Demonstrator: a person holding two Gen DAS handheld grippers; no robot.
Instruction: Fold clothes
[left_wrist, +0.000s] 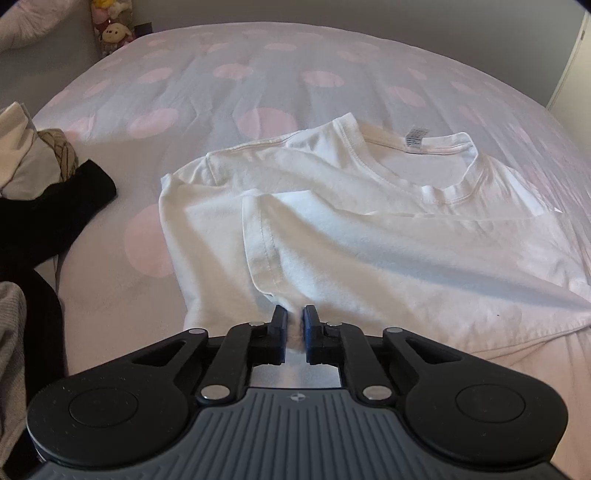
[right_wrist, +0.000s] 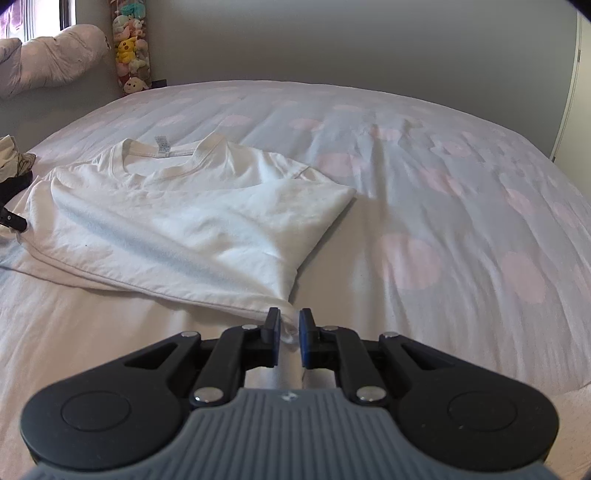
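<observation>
- White T-shirt (left_wrist: 369, 229) lies mid-bed on the dotted bedspread (left_wrist: 258, 74), collar toward 12 o'clock; the sleeves look folded in.
- Left wrist view: left gripper (left_wrist: 294, 325) is pinched on the hem at 6 o'clock. We judge the bite thin, so cloth may slip on lifting. Dark garment (left_wrist: 55, 214) at 9 o'clock could snag.
- Right wrist view: right gripper (right_wrist: 287, 326) clamps the other hem corner. Uneven pulls would skew our fold.

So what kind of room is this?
Most likely a bedroom: a bed with a pink-dotted cover, a stack of plush toys in the corner, and a white T-shirt laid out for folding.
</observation>
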